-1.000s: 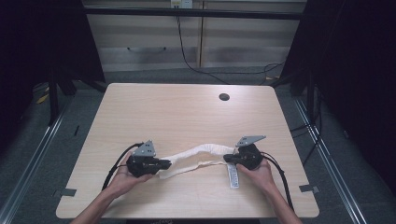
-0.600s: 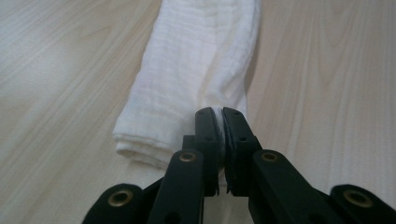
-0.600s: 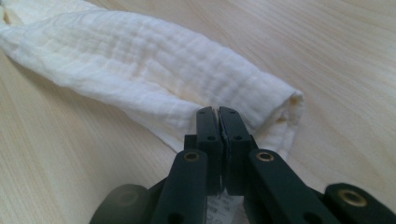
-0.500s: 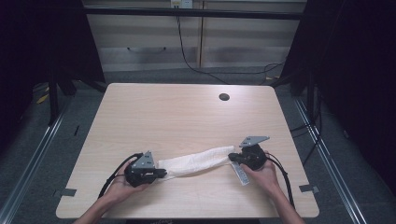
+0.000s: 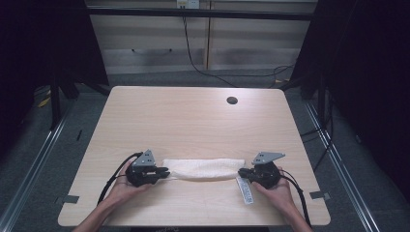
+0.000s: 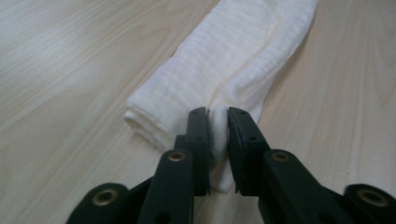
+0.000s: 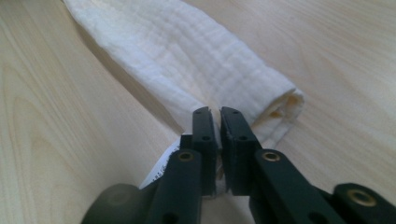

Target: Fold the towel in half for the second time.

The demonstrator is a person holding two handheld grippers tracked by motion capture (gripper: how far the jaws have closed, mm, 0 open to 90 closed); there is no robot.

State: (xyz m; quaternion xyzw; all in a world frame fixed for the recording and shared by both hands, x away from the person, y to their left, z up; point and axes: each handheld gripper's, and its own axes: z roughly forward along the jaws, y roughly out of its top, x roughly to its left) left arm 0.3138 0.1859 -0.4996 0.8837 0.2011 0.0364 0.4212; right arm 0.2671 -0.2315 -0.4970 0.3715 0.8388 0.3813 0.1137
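- The white cloth (image 5: 203, 169), folded into a long narrow band, lies flat on the wooden table (image 5: 193, 121) in the lower middle of the high view, its long axis running left to right across the frame.
- The left gripper (image 5: 163, 172) sits at the band's left end and the right gripper (image 5: 241, 172) at its right end, so each hand has its own end and neither is nearer to the whole; the cloth stretches away from each claw toward the other.
- In the left gripper view the jaws stand narrow, with a pinch of cloth (image 6: 219, 130) between them; they have just been opening, and the fabric looks loosely caught, hardly squeezed.
- In the right gripper view the jaws are likewise narrow and have just been easing apart, with a thin edge of cloth (image 7: 215, 122) in the slit between them (whether the pads press on it cannot be told for certain).
- A white printed label (image 5: 245, 188) trails from the right end toward the bottom of the high view, beside the right gripper.
- Both hands rest low near the table's lower edge, forearms entering from the bottom, grippers held level and pointing inward at each other along the band's axis.
- Judging from this, the next move is a release, then drawing each claw outward along that same axis.
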